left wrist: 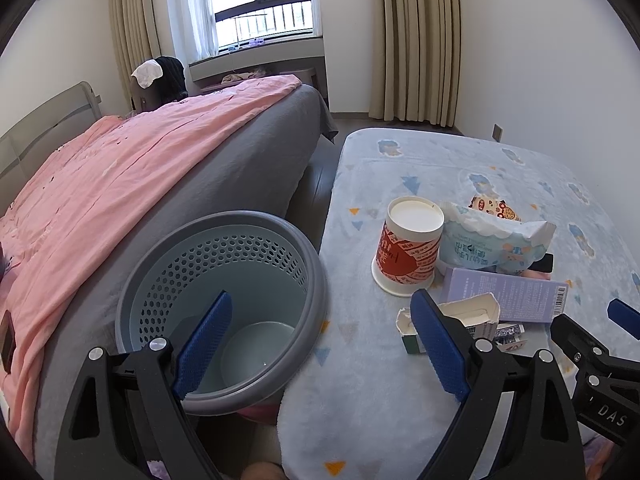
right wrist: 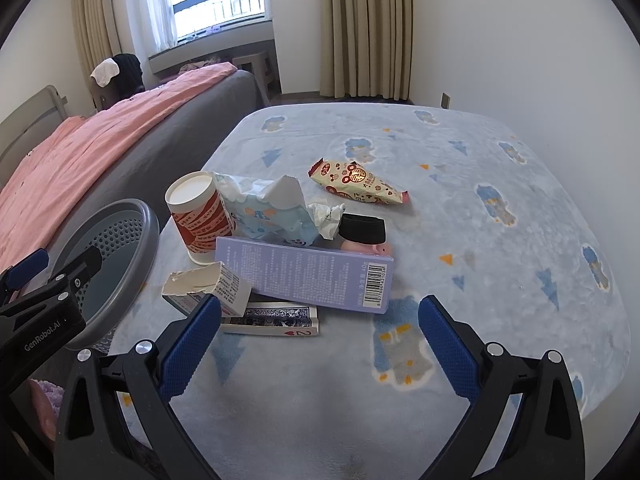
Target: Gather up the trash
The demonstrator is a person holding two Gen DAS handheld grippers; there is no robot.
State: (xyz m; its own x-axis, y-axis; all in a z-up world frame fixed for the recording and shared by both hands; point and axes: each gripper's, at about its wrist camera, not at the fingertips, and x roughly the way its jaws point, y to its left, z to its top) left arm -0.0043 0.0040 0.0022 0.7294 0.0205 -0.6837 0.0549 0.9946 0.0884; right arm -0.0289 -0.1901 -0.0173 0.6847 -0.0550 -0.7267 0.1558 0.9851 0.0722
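- Left gripper (left wrist: 322, 344): jaws wide apart, nothing held. It hangs over the gap where the grey bin (left wrist: 224, 240) meets the table edge.
- Right gripper (right wrist: 320, 344): jaws wide apart, nothing held. It sits above bare blanket (right wrist: 500, 168) at the near edge of the table.
- Bin: perforated wall, nothing visible inside, rim touching or just beside the table's left edge, wedged between table and bed (left wrist: 132, 168).
- Trash cluster sits near the table's left-front area: inverted red-and-white paper cup (right wrist: 198, 216), tissue pack (right wrist: 268, 208), purple box (right wrist: 304, 276), torn white carton (right wrist: 208, 286), playing-card pack (right wrist: 276, 318) partly under the box.
- Snack wrapper (right wrist: 356, 182) lies apart, further back.
- Crumpled paper (right wrist: 326, 218) and a black item (right wrist: 362, 230) lie behind the purple box.
- Right and far sides of the table are open blanket.
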